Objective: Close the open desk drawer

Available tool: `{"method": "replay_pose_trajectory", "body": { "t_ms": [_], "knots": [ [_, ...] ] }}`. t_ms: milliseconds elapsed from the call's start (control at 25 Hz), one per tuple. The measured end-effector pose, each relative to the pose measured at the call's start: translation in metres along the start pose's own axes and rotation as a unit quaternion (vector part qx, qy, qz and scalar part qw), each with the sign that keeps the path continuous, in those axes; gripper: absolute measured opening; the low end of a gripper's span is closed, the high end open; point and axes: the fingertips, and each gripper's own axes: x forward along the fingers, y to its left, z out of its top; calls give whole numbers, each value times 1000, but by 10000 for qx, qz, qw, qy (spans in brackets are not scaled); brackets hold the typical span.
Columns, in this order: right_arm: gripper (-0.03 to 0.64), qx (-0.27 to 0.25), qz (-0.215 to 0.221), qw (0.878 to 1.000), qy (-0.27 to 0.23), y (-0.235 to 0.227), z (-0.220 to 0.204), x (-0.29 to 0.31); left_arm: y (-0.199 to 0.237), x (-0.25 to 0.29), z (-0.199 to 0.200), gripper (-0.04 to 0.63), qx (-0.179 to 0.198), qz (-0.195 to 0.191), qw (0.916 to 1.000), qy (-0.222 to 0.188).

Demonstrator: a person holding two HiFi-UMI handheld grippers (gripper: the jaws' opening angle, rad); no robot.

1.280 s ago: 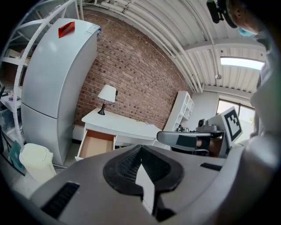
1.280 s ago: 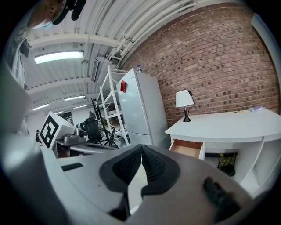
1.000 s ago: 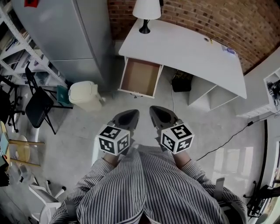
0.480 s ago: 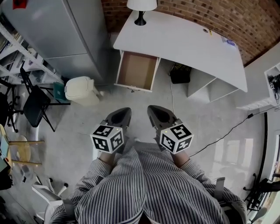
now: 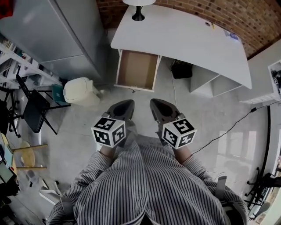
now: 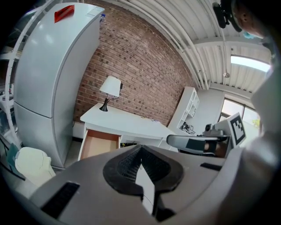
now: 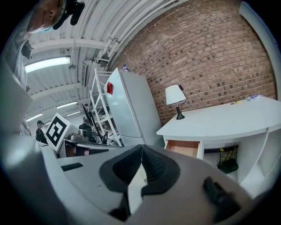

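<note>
Compared with a second ago, both grippers ride slightly higher in the head view, and the white-shaded table lamp [image 5: 138, 11] has slid almost off its top edge. The person's striped-sleeved arms [image 5: 145, 184] are held close together in front of the body. The grey left gripper [image 5: 123, 109] and grey right gripper [image 5: 160, 110] point forward, each with its jaws clenched tip to tip on nothing. Well ahead, the open brown-bottomed white drawer [image 5: 137, 69] juts from under the left end of the curved white desk [image 5: 184, 37].
</note>
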Motion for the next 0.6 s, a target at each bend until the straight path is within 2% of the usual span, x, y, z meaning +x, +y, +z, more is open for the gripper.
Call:
{"method": "replay_pose_trajectory", "body": {
  "t_ms": [360,600],
  "knots": [
    [17,165,-127,9998,31,-26,30,71,52,42,46,12,119,-261,9994,171],
    [17,342,-392,9986,-33,-46,47,113,88,69,73,12,244,-517,9978,343]
  ]
}}
